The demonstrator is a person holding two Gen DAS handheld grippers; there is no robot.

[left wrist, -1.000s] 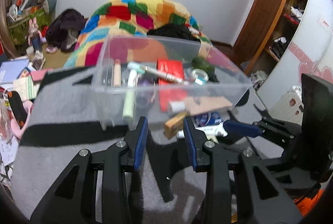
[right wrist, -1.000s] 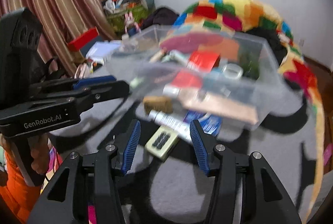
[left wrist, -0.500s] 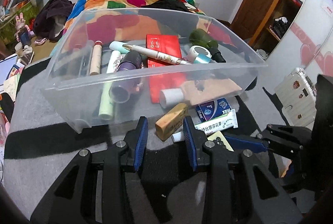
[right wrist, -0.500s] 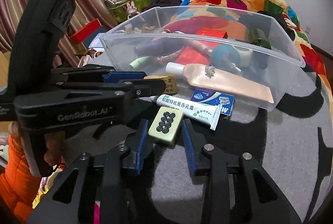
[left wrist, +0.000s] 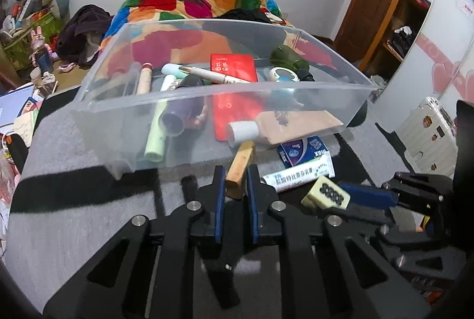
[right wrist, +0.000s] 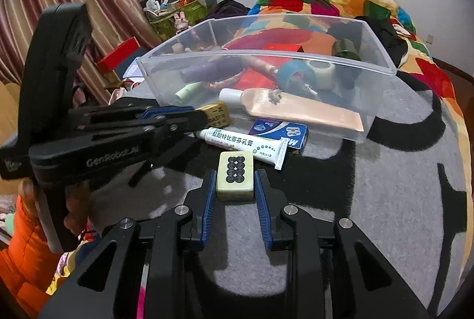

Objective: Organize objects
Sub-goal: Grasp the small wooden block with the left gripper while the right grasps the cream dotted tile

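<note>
Your left gripper (left wrist: 234, 185) has its jaws drawn in almost fully, and the blue pads press on the near end of the tan stamp block (left wrist: 239, 170), which lies on the grey rug (left wrist: 74, 200) with its far end just in front of the clear plastic bin (left wrist: 207, 99). Your right gripper (right wrist: 232, 185) has just been closing on the mahjong tile (right wrist: 235, 175); the tile sits between the pads and they look to touch its sides, though a thin gap on the right side cannot be ruled out. Both pieces rest on the rug, neither lifted clear yet.

Just beyond the tile lies the white ointment tube (right wrist: 246, 148), and behind it the blue box (right wrist: 281, 135), which reaches the bin's front wall. These two are untouched.

The bin already holds a fair share: a red case (left wrist: 234, 68), a peach tube (right wrist: 299, 108), a pale green tube (left wrist: 155, 138), a tape roll (left wrist: 284, 74), a dark green bottle (left wrist: 288, 58) and a pen (left wrist: 213, 76).

By the look of it you are well past halfway: four things outside, two of them in your grasp, then the tube and box to follow
</note>
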